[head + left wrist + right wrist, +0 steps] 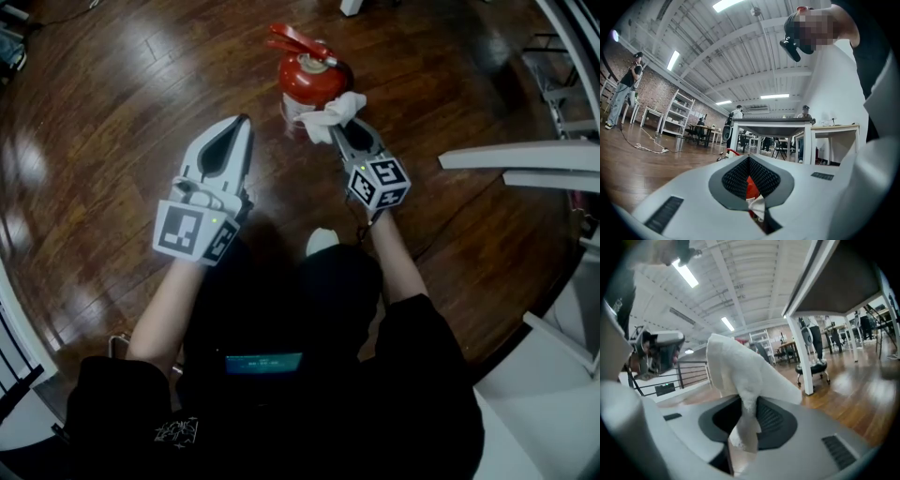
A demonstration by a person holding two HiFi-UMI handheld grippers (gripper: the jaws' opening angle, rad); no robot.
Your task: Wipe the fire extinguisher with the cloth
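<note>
Dark wooden floorboards (pixel 112 112) spread out below you, glossy with reflected light. On your left, the left gripper (pixel 241 125) points forward over the bare floor with its fingers brought together at the tips and nothing caught between them. In the left gripper view a sliver of red and a scrap of white show through the narrow gap behind the touching tips.

Ahead of those fingertips and a little to their right stands the fire extinguisher (pixel 309 82), upright on the floor, its red handle (pixel 295 42) on top pointing back to the left.

Just beyond the fingertips of your right gripper (pixel 343 133), the white cloth (pixel 334 113) is bunched against the near right side of the extinguisher's body. That gripper's fingers are clamped on the cloth: in the right gripper view a twisted tail of it hangs down between the pads (pixel 771 418) while the rest billows out past the tips.

To the right of that gripper, white table edges (pixel 516 157) jut in.
</note>
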